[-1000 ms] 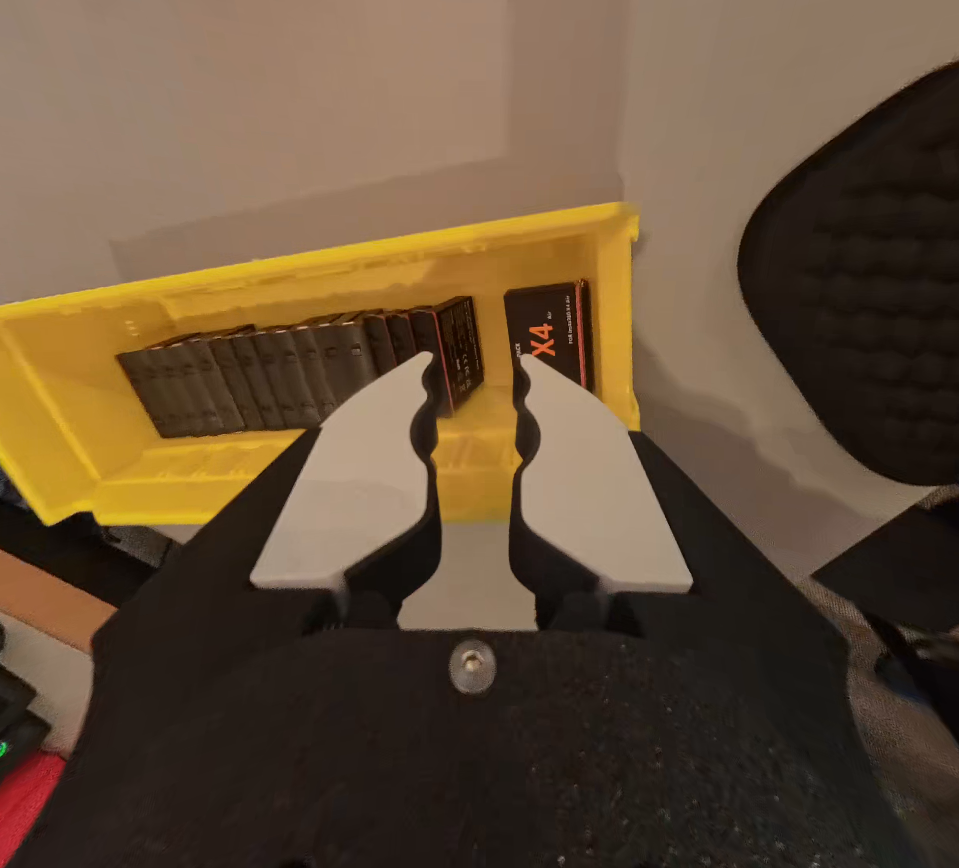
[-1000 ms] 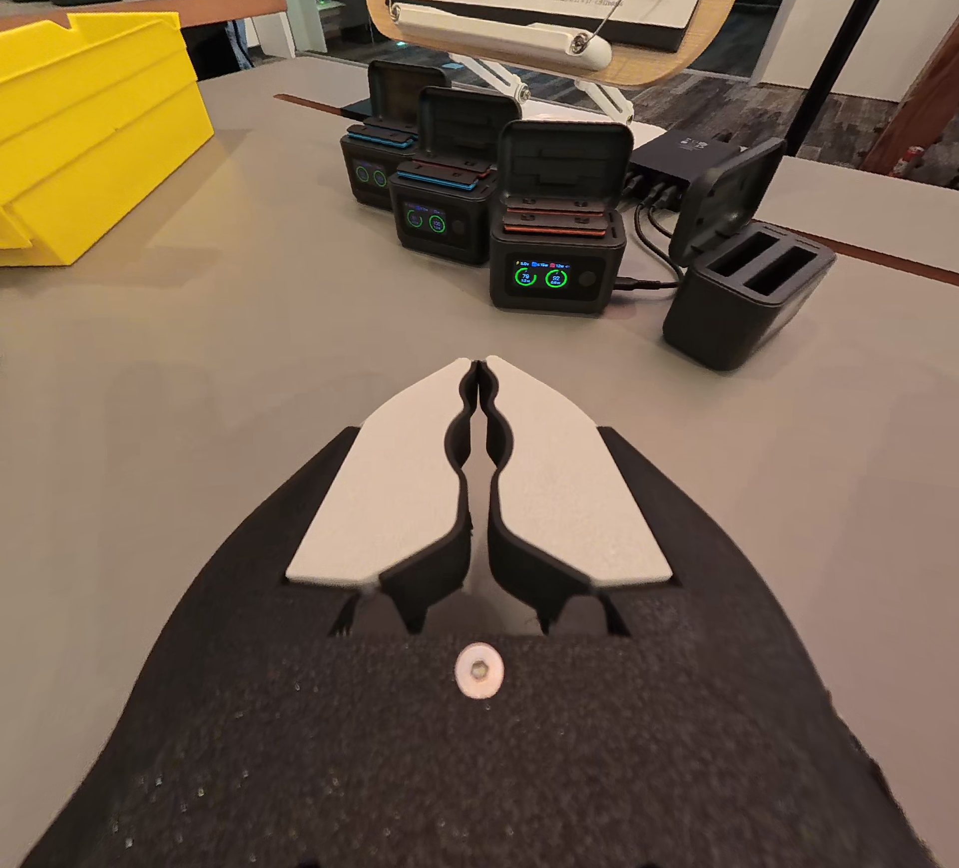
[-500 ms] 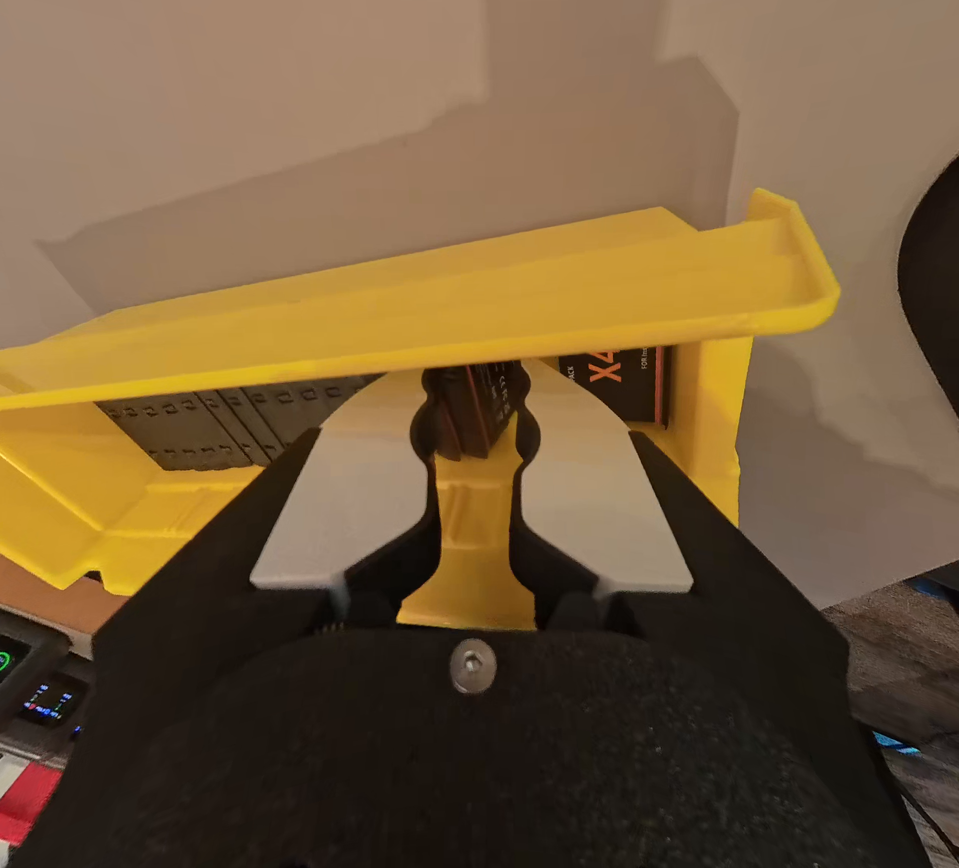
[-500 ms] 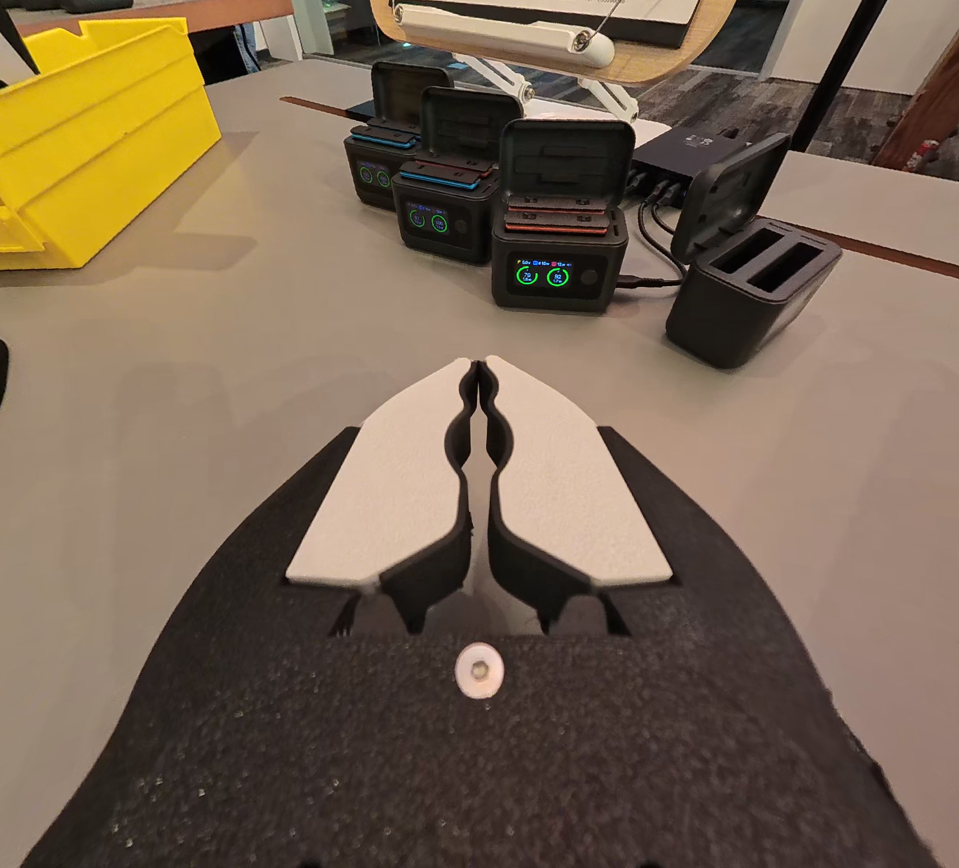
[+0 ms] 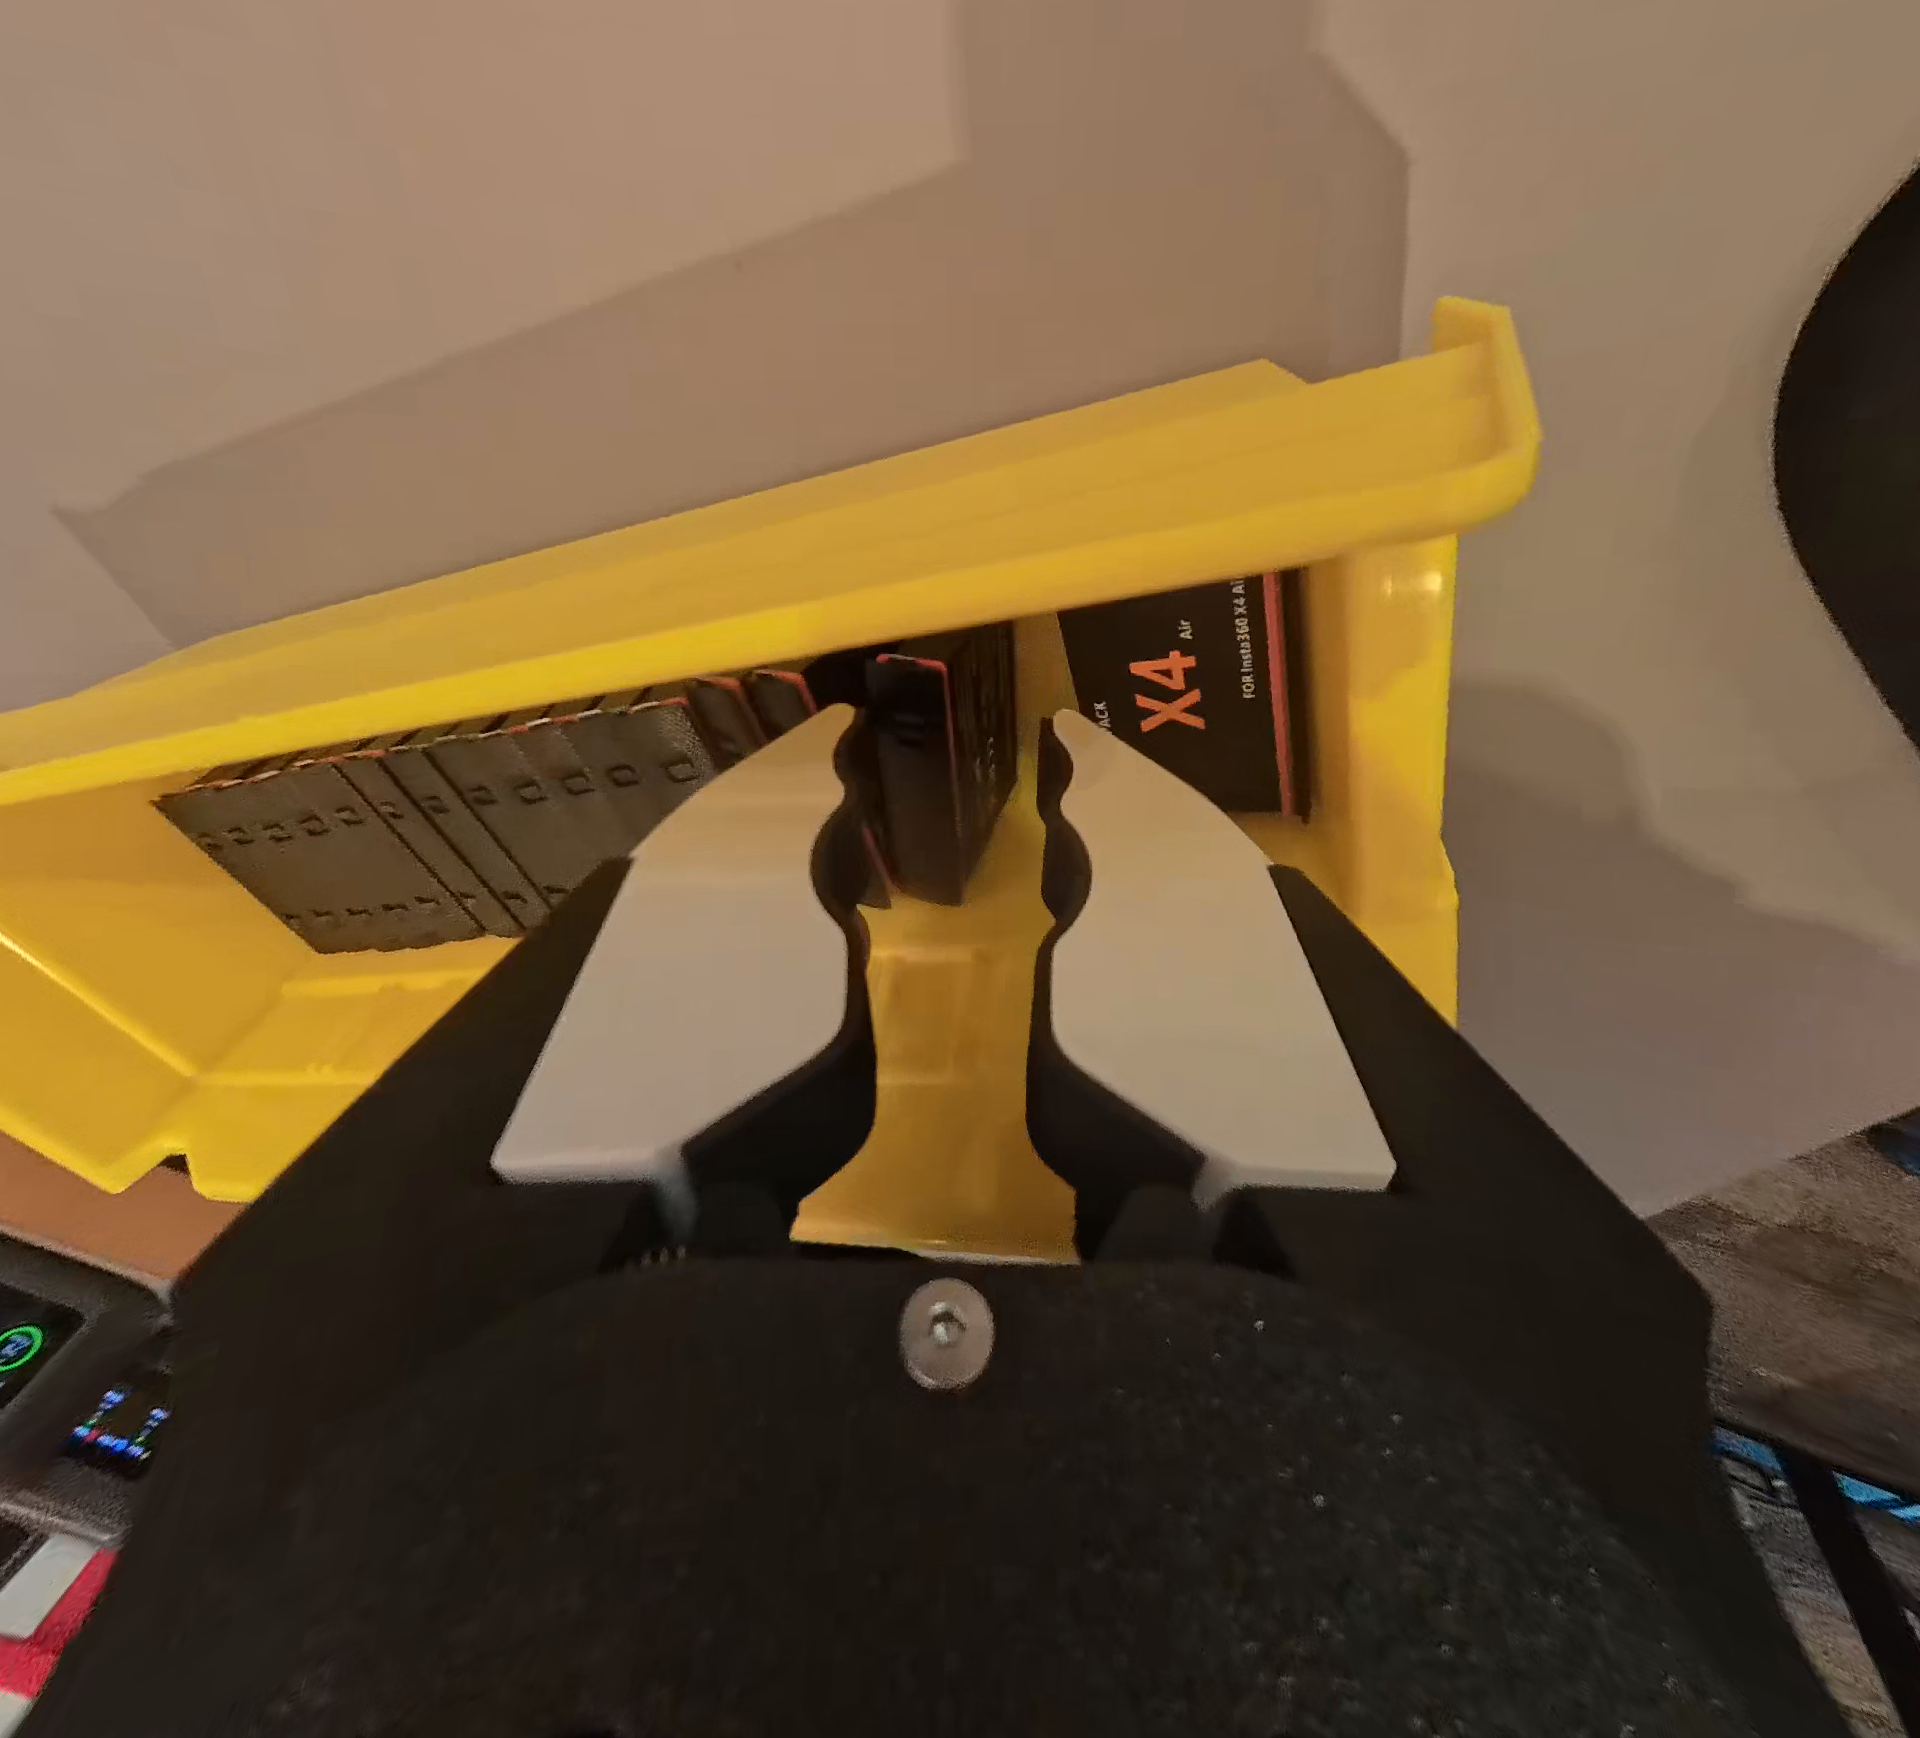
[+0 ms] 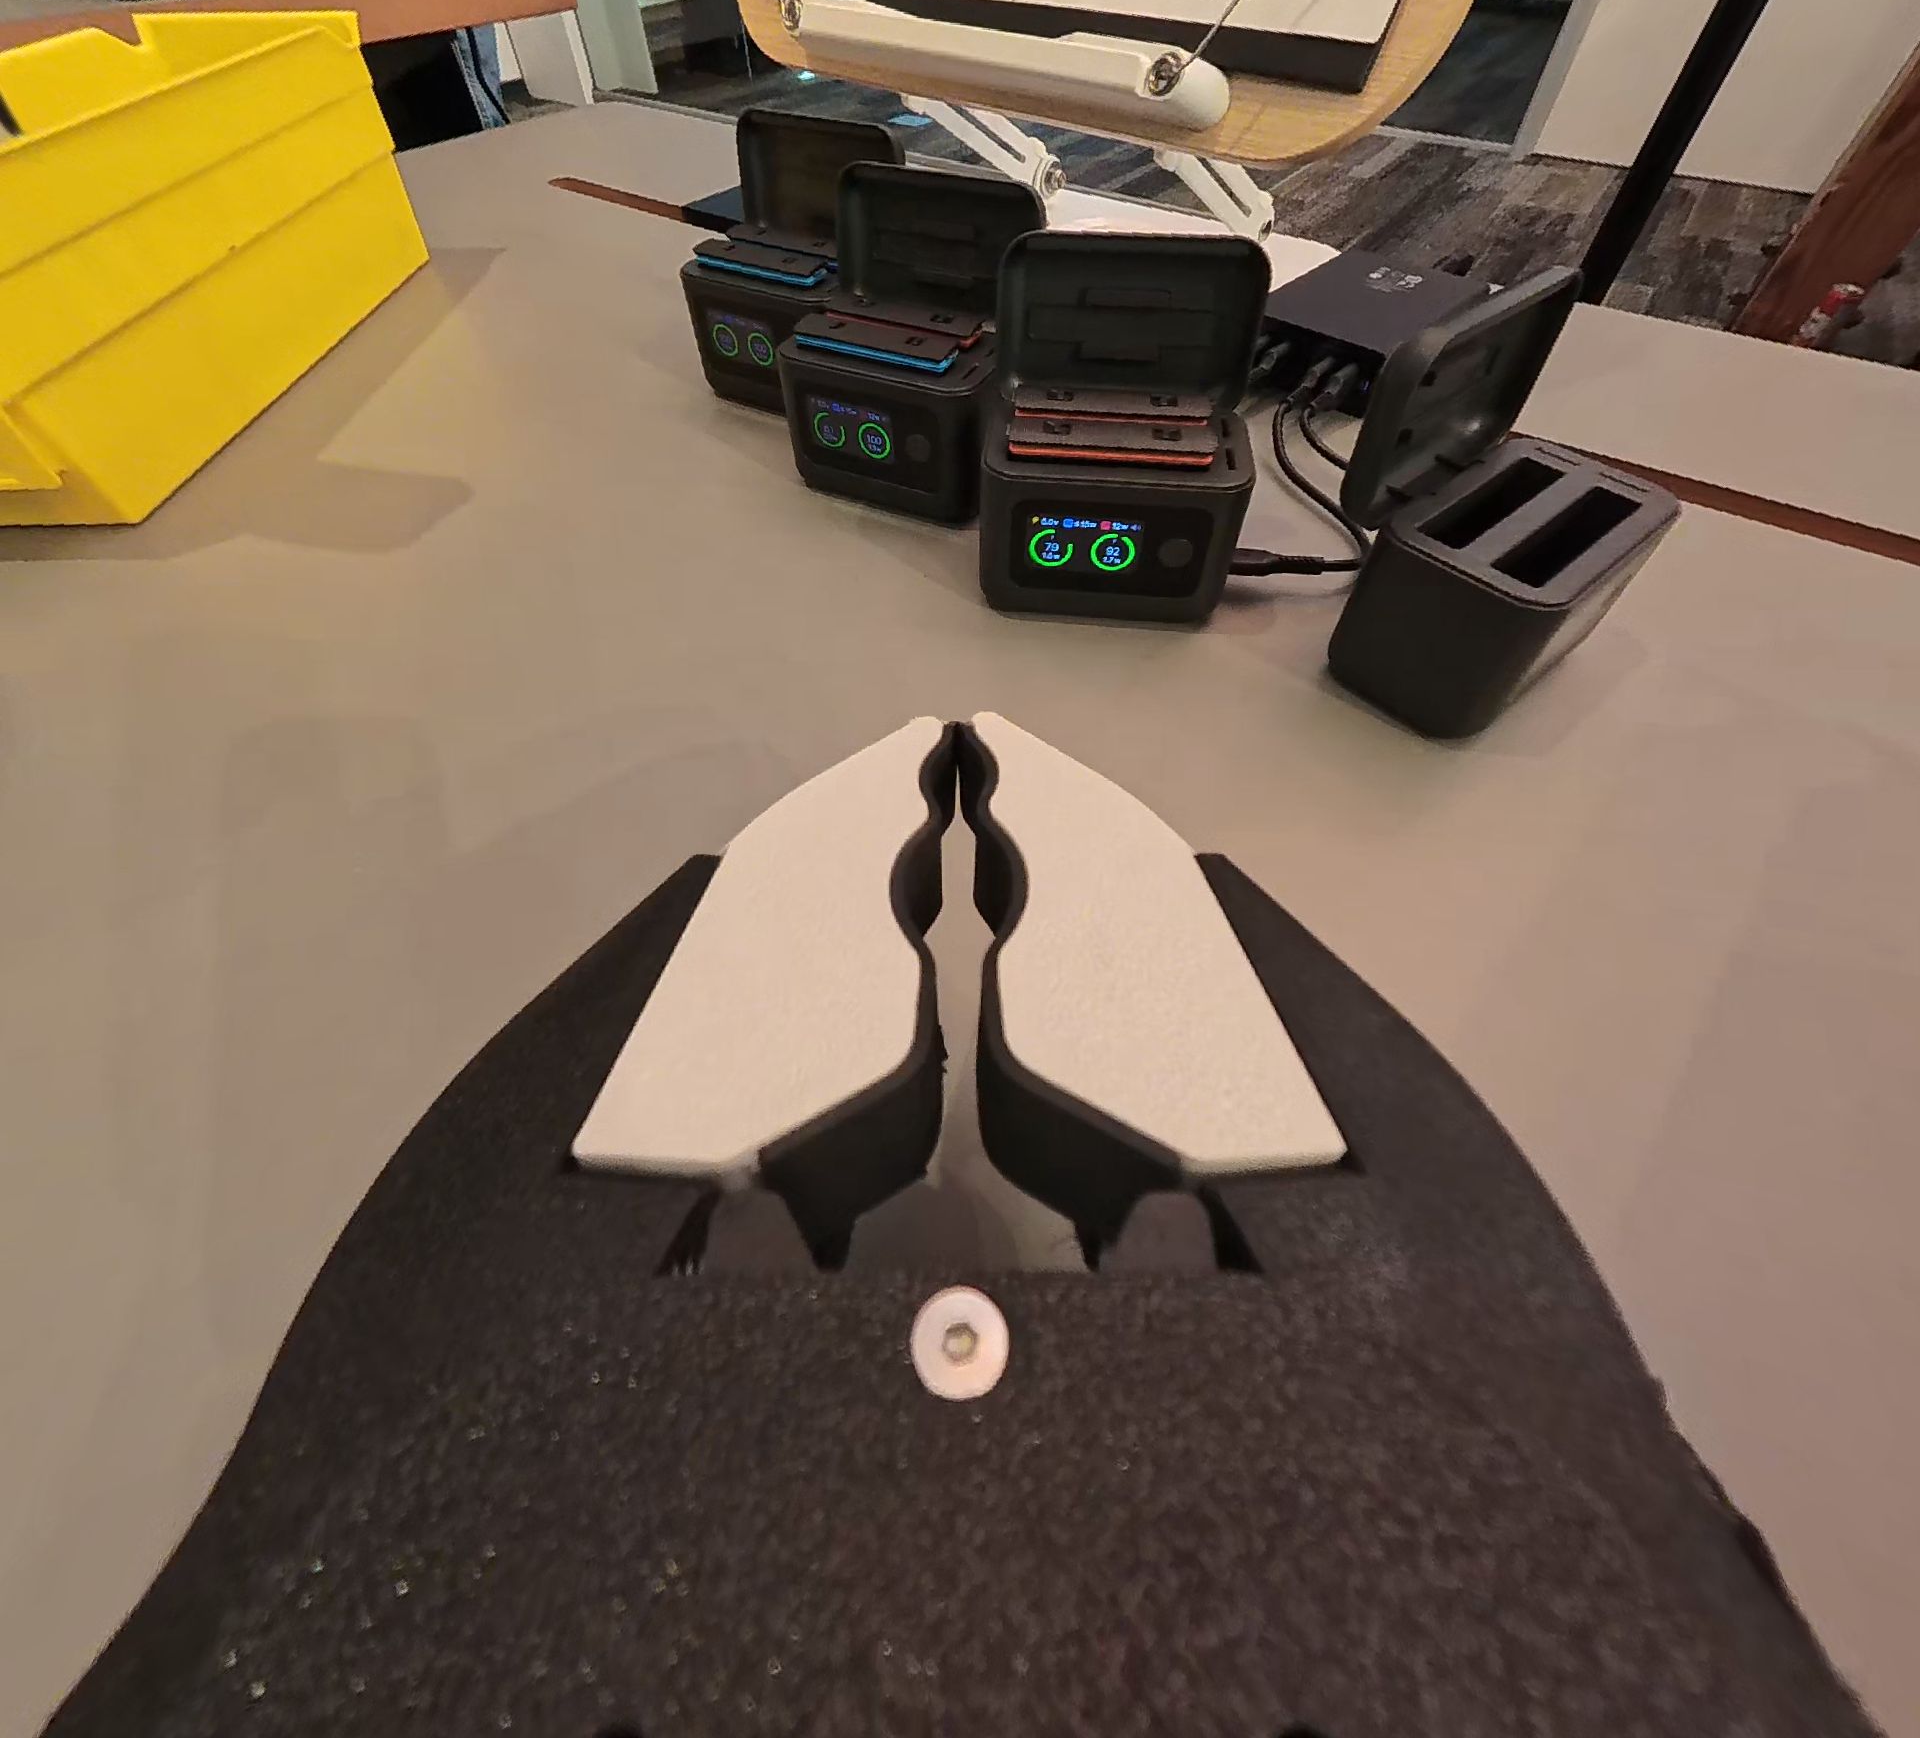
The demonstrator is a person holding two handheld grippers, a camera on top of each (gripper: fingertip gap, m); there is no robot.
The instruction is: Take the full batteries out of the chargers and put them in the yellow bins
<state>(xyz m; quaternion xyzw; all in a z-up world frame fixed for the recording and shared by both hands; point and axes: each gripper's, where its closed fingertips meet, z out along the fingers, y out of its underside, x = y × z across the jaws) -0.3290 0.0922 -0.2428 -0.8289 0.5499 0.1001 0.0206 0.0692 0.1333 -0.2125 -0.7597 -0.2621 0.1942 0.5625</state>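
**Left wrist view: fingers apart inside the yellow bin, battery standing between them**

Left gripper (image 5: 945,722) reaches into the yellow bin (image 5: 727,576). Fingers spread moderately, tips flanking a dark battery (image 5: 951,774) with a red edge. Left fingertip (image 5: 821,732) sits just beside that battery; can't tell if it touches. Right fingertip (image 5: 1070,738) is clear of it, with yellow floor showing in the gap. So no clamp on it.

Bin contents:
- row of dark batteries (image 5: 416,826) packed on edge along the left and middle
- the flanked battery at the right end of that row, tilted a little
- one more battery with orange lettering (image 5: 1184,701) leaning on the bin's right wall

The bin rests on a grey table (image 5: 623,130). A black textured object (image 5: 1860,441) shows at the right edge, blurred.

Right wrist view: right gripper (image 6: 958,732) hovers over the same grey table, fingers closed nearly tip to tip, nothing between them.

Ahead of it stand four chargers, lids up:
- nearest lit charger (image 6: 1117,504), two red-edged batteries seated, green rings on its screen
- middle charger (image 6: 883,421), blue- and red-edged batteries seated
- far charger (image 6: 753,317), blue-edged battery on top
- unlit charger (image 6: 1496,576) off to the right, both slots vacant, turned at an angle

Cables run from a black hub (image 6: 1371,306) behind them. A clipboard stand (image 6: 1039,57) hangs over the row. The yellow bin's outer wall is at far left, well apart from the chargers.
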